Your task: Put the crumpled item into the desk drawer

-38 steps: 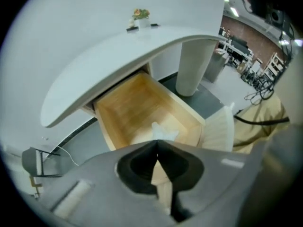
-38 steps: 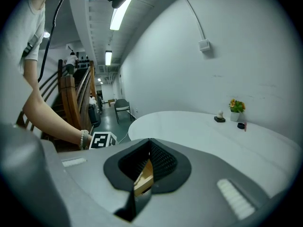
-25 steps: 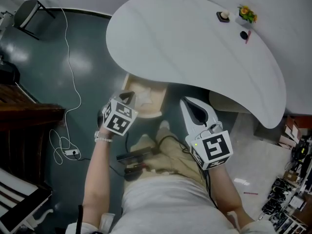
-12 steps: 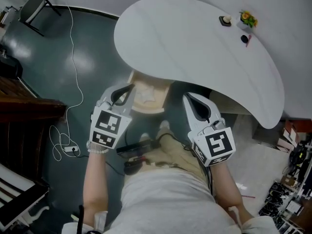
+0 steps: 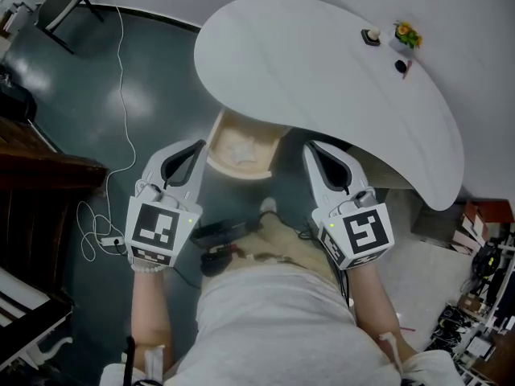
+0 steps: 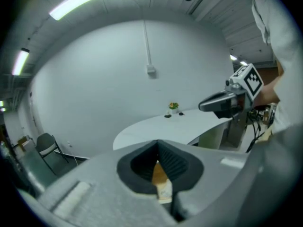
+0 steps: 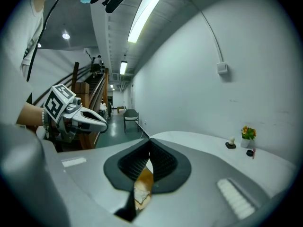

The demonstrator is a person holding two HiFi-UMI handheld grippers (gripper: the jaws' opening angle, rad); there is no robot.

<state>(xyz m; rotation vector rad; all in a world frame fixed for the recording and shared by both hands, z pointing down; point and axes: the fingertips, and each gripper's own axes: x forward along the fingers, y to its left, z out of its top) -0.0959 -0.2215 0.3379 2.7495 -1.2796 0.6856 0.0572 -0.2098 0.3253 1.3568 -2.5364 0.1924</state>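
Two handheld grippers hover side by side, each with its fingers pressed together on nothing: the left gripper (image 5: pixel 196 145) and the right gripper (image 5: pixel 311 146). Between their fingertips and below them, the drawer (image 5: pixel 216 156) stands open under the white desk (image 5: pixel 322 63). The pale crumpled item (image 5: pixel 240 145) lies inside it, untouched.

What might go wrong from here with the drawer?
The drawer stands open with the crumpled item inside; if it sits above the rim, it may snag under the desk when pushed shut. The left gripper and right gripper are both shut; an off-centre push might skew the drawer.
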